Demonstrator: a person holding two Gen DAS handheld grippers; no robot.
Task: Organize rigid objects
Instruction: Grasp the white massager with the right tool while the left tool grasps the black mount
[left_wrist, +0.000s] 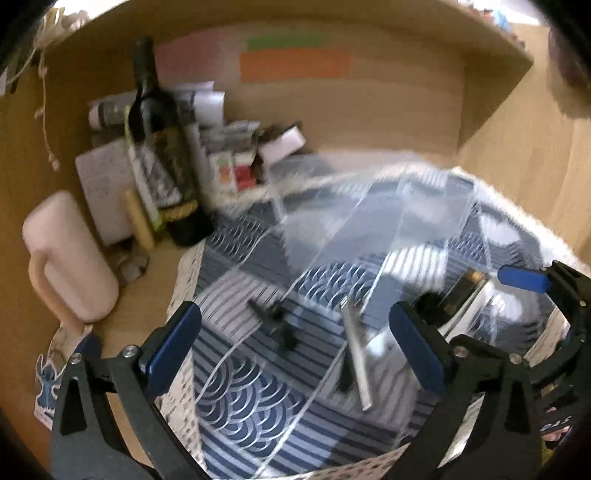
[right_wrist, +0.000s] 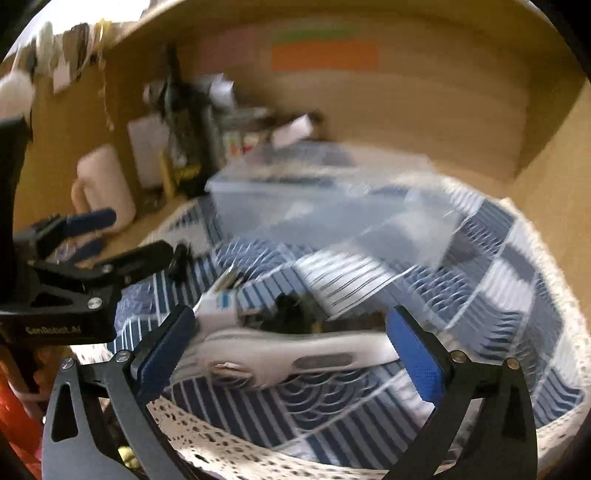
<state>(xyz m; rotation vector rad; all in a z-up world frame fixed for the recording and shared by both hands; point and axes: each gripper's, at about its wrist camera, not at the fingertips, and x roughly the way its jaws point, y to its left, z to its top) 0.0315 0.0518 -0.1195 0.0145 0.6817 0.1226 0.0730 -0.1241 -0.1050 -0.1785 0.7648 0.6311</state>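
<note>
A clear plastic compartment box (left_wrist: 369, 229) stands on a blue-and-white patterned cloth (left_wrist: 251, 402); it also shows, blurred, in the right wrist view (right_wrist: 332, 206). A thin silver bar (left_wrist: 356, 354) and a small black clip (left_wrist: 277, 321) lie in the box's near compartments. My left gripper (left_wrist: 295, 350) is open above them, holding nothing. My right gripper (right_wrist: 284, 350) is open around a white handled tool (right_wrist: 295, 358) that lies between its fingers without being clamped. The left gripper shows at the left of the right wrist view (right_wrist: 110, 269).
A dark wine bottle (left_wrist: 166, 155), a pink mug (left_wrist: 70, 258), a white box (left_wrist: 107, 192) and small packages (left_wrist: 236, 162) crowd the back left corner of the wooden desk. A wooden shelf wall (left_wrist: 491, 85) rises at the back right.
</note>
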